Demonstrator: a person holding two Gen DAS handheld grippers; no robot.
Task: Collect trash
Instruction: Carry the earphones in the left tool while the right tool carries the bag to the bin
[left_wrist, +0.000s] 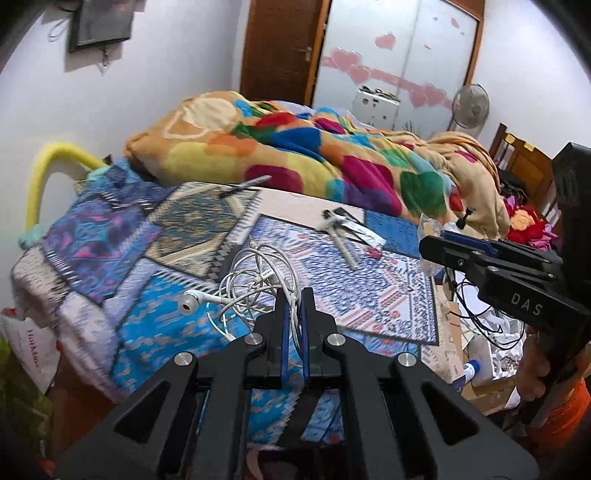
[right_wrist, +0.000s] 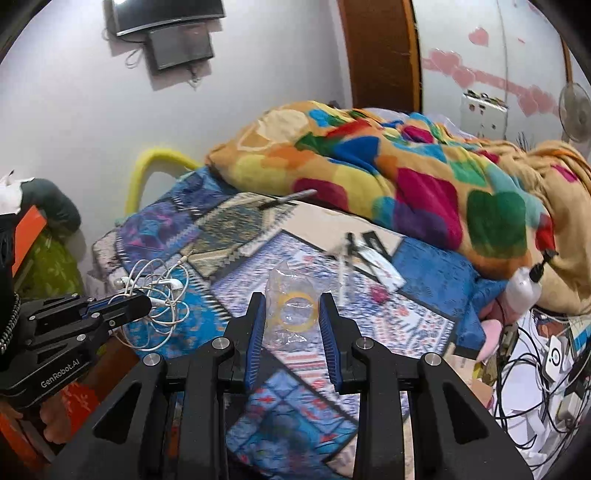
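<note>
My left gripper (left_wrist: 293, 295) is shut on the tangled white earphone cable (left_wrist: 255, 280), which hangs from it over the bed; it also shows in the right wrist view (right_wrist: 144, 301) with the cable (right_wrist: 159, 295). My right gripper (right_wrist: 291, 301) is open around a crumpled clear plastic wrapper with a yellow ring (right_wrist: 293, 306); I cannot tell whether the pads touch it. In the left wrist view the right gripper (left_wrist: 436, 243) holds the wrapper (left_wrist: 428, 229) near its tip.
The bed's patterned blue cover (right_wrist: 369, 317) carries a pen (left_wrist: 243, 184), a tool and a white packet (left_wrist: 347, 236). A colourful blanket (left_wrist: 295, 147) lies behind. Cables and papers (right_wrist: 546, 369) clutter the right side. A wardrobe (left_wrist: 399, 55) stands behind.
</note>
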